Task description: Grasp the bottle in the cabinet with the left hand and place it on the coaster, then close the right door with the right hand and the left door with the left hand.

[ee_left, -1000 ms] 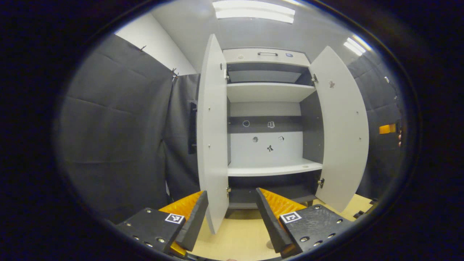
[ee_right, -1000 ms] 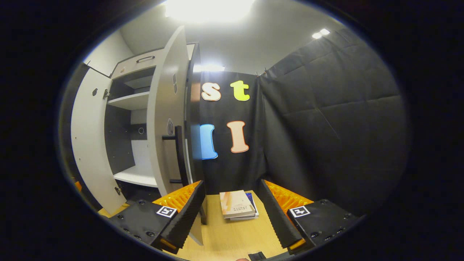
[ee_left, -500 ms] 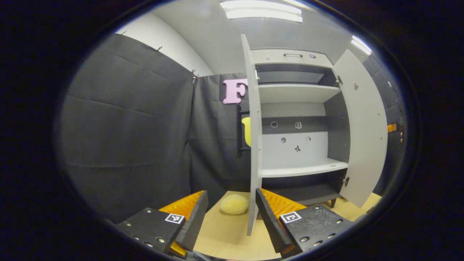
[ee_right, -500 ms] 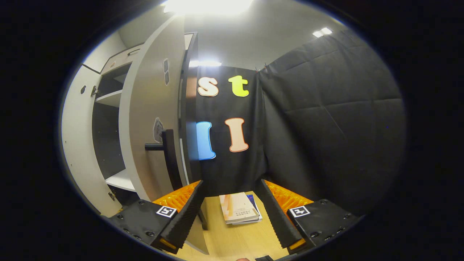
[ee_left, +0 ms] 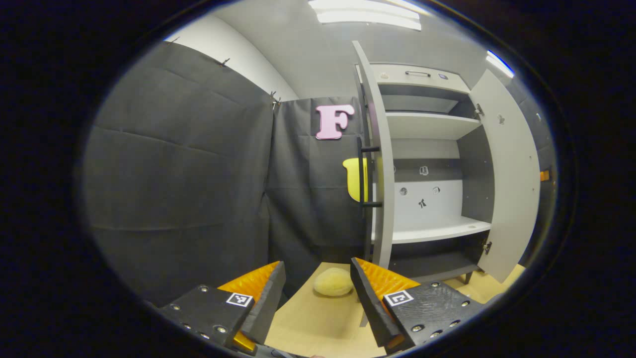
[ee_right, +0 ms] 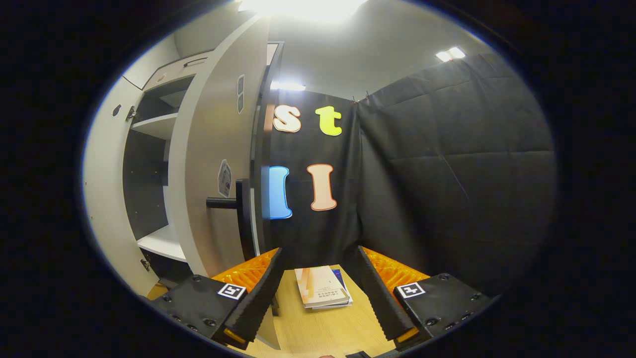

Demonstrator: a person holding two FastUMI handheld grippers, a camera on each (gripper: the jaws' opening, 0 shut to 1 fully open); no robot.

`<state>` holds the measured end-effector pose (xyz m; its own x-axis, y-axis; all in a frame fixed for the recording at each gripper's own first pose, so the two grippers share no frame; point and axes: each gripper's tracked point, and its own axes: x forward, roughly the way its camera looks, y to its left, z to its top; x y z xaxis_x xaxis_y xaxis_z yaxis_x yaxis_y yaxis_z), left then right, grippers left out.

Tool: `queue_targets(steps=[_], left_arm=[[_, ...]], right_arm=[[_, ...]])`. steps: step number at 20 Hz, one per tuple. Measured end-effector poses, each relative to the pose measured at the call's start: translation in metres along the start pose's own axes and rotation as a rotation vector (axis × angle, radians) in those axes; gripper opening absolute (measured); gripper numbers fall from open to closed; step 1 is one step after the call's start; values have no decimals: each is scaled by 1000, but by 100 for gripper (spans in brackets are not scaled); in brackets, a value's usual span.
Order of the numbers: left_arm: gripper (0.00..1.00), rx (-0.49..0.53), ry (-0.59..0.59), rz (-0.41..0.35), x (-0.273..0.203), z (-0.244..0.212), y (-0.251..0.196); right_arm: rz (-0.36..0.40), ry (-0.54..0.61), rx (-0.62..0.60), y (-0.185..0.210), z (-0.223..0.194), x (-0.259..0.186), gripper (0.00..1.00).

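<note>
in the left gripper view the left gripper sits at the bottom of the frame with its jaws apart and nothing between them. past the fingertips a pale yellow rounded lump lies on the wooden counter, just below centre. the cabinet stands right of centre. its left door shows almost edge-on near the middle of the frame, with a dark bar handle on its outer face toward the cloth wall. the right door stands swung wide at the right edge of the frame. between the doors the grey shelves can be seen, upper and lower, and i can't make out a bottle on them. the bottle and the coaster cannot be made out in these frames.

in the right gripper view the right gripper is at the bottom with its jaws open, holding nothing. the right door fills the left-centre of the frame, close to the camera, and its dark handle juts out at mid height just above the left finger. left of that door the cabinet's inside is still open to view, with the other door at the far left edge. between the fingertips, farther off on the counter, lies a small stack of books.
</note>
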<state>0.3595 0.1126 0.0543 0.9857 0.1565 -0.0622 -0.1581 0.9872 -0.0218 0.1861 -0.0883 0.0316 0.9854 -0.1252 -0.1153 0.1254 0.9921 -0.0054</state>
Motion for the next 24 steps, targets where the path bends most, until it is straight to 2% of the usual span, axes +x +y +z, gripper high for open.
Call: queue_targets(steps=[2, 3, 12, 13, 14, 15, 16, 19, 24], left_arm=[[81, -6, -2, -11, 6, -2, 5], [80, -8, -2, -17, 10, -3, 7], [81, -36, -2, -60, 33, -13, 25], [81, -41, -1, -64, 33, -14, 27], [80, -46, -2, -67, 34, -14, 29], [80, -48, -1, -70, 36, -16, 32], [80, -50, 1, -73, 36, -19, 33], [80, -51, 3, -77, 37, -22, 40], [80, -51, 13, -68, 39, -21, 53]], right_arm=[[2, 2, 4, 9, -1, -4, 90], [3, 2, 4, 14, -1, -6, 94], [42, -6, -1, 70, -1, -20, 95], [42, -7, -1, 76, -2, -20, 90], [43, -6, 0, 80, -2, -22, 94], [47, -8, -1, 85, -2, -22, 90], [53, -10, -6, 91, -2, -21, 95], [68, -20, -23, 115, 0, -19, 95], [131, -22, -10, 159, -2, -9, 94]])
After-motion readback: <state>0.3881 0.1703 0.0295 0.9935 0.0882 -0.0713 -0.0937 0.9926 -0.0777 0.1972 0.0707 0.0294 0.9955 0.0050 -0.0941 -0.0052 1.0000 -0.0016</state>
